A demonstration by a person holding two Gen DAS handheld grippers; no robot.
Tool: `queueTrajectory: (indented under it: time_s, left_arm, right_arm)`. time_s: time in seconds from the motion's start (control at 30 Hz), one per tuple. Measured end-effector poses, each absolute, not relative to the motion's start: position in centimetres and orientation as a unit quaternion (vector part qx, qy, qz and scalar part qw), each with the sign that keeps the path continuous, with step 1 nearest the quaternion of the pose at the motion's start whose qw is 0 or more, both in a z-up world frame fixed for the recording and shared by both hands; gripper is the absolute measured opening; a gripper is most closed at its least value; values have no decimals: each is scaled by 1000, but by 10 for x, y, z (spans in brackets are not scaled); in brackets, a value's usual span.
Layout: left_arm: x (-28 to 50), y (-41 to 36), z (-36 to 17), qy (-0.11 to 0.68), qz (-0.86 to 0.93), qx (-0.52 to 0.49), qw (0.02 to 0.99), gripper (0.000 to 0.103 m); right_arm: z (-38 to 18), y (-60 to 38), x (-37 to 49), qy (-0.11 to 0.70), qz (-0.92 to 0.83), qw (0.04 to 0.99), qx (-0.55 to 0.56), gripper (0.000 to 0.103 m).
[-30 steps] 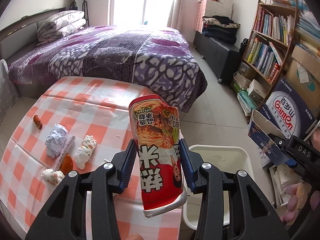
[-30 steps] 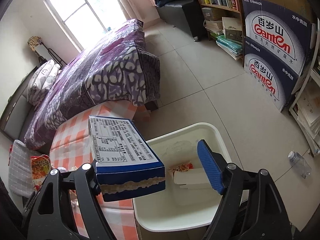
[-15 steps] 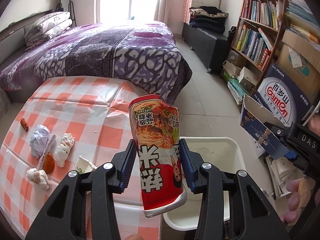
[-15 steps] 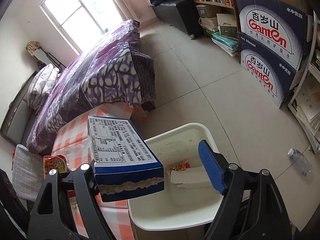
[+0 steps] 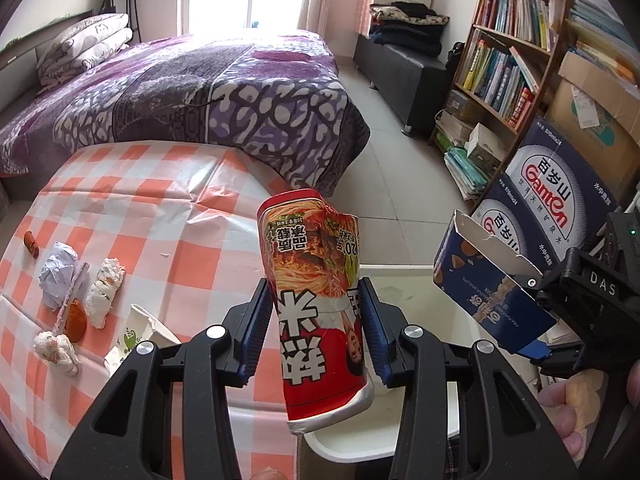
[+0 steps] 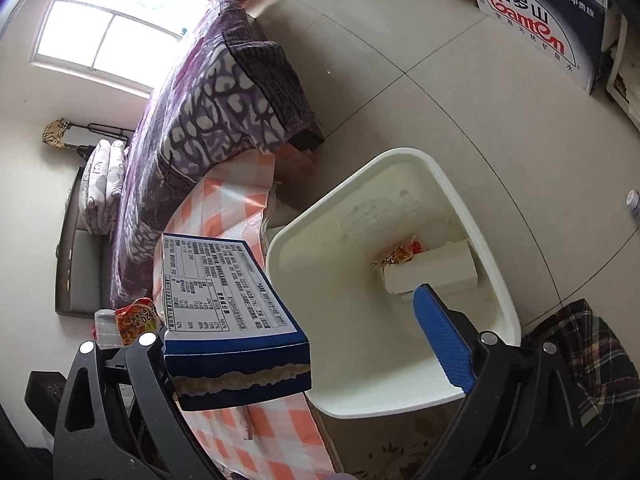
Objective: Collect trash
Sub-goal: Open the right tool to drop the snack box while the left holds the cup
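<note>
**A:** What have you got nearest?

**B:** My left tongs (image 5: 316,320) are clamped on the crushed red instant-noodle cup (image 5: 316,300). I hold it upside down, at the near edge of the white plastic bin (image 5: 360,444) below, so I judge a release would drop it in.

**A:** And the right?

**B:** My right tongs (image 6: 300,332) stand wide. The flat blue cardboard biscuit box (image 6: 236,320) lies against the left finger and the right pad is clear of it. I can't tell what keeps it there. It hangs over the counter's edge, just left of the bin.

**A:** Farther out?

**B:** The bin holds a white carton (image 6: 432,272) and a red-yellow wrapper (image 6: 400,254). Crumpled tissues (image 5: 105,292) and a paper cup (image 5: 140,332) wait on the orange-checked counter (image 5: 180,240), far left, with the purple bed (image 5: 200,92) beyond.
</note>
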State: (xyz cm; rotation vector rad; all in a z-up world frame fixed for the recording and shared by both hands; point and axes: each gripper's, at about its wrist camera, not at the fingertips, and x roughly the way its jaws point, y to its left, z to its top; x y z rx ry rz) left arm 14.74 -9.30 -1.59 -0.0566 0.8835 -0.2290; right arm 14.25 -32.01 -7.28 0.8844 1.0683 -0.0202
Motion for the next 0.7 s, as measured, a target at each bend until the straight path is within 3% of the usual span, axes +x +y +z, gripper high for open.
queueTrajectory:
  time_s: [0.27,0.6,0.7]
  left_arm:
    - [149,-104,-21,430,-119,-20,895,44]
    - [151,-93,-23,430,-107,-20,896,44]
    - [152,-85,-22,430,-100,-25,897,44]
  right_arm:
    - [-63,-327,138,477,-25,789,387,96]
    - [-19,-290,151,462,-106,872,125,96]
    - [-7,-296,152,452,-95,877,132,96]
